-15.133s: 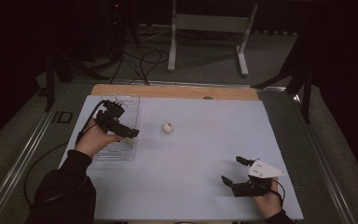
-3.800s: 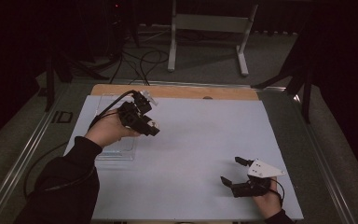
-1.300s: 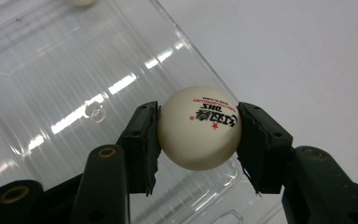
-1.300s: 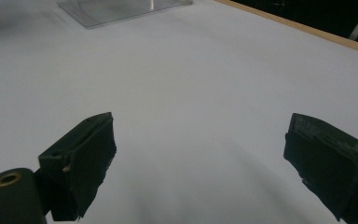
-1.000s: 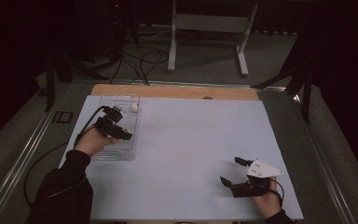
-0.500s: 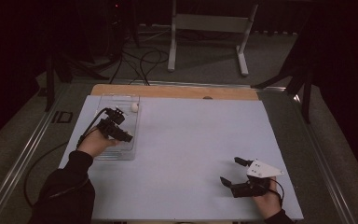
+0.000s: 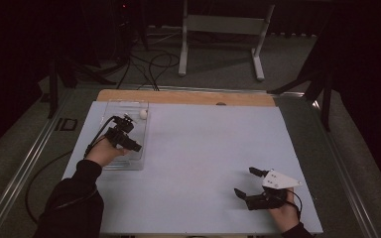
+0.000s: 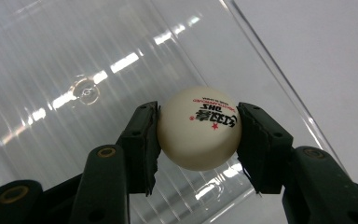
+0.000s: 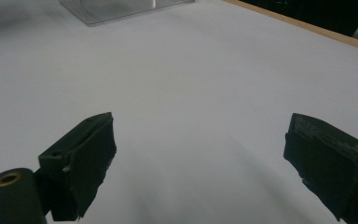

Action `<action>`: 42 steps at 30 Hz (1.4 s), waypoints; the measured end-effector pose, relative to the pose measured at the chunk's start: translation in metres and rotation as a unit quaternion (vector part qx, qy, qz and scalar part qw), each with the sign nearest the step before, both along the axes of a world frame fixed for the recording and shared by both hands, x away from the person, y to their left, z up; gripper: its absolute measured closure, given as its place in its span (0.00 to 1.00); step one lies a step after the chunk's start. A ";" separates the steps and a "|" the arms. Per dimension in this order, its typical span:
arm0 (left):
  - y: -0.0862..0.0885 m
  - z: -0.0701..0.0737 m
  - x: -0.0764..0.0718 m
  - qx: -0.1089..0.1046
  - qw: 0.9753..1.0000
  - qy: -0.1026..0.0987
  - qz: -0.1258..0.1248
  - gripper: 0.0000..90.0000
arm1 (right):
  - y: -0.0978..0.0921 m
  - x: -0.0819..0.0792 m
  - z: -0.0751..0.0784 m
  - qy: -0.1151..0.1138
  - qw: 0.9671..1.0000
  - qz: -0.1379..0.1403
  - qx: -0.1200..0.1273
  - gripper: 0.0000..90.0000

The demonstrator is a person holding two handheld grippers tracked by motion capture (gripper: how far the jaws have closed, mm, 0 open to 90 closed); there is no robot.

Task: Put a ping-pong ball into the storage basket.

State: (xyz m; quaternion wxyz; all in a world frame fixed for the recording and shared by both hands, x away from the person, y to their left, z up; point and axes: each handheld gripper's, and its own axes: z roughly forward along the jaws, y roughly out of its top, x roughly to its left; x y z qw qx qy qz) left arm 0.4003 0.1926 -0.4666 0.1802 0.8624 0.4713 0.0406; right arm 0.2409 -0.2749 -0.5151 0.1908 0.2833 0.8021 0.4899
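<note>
Since half a second ago my left gripper has edged back over the clear plastic tray, jaws clamped on a white printed ping-pong ball. I'd lower before releasing. Right gripper rests on the desk, jaws wide apart.

A wide bare stretch of white table is left open across the middle of the frame. At the upper left, passage is blocked by a clear tray, whose raised walls must be cleared from above.
</note>
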 end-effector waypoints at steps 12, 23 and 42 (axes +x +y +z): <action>0.000 -0.002 0.002 0.003 1.000 0.003 0.008 0.57 | 0.000 0.000 0.000 0.000 1.000 0.000 0.000 0.10; -0.001 0.004 0.003 0.016 0.999 -0.004 0.032 0.40 | 0.000 0.000 0.000 0.000 1.000 0.000 0.000 0.10; -0.001 0.024 -0.002 -0.009 0.999 -0.022 0.028 0.28 | 0.000 0.000 0.000 0.002 1.000 0.001 -0.002 0.10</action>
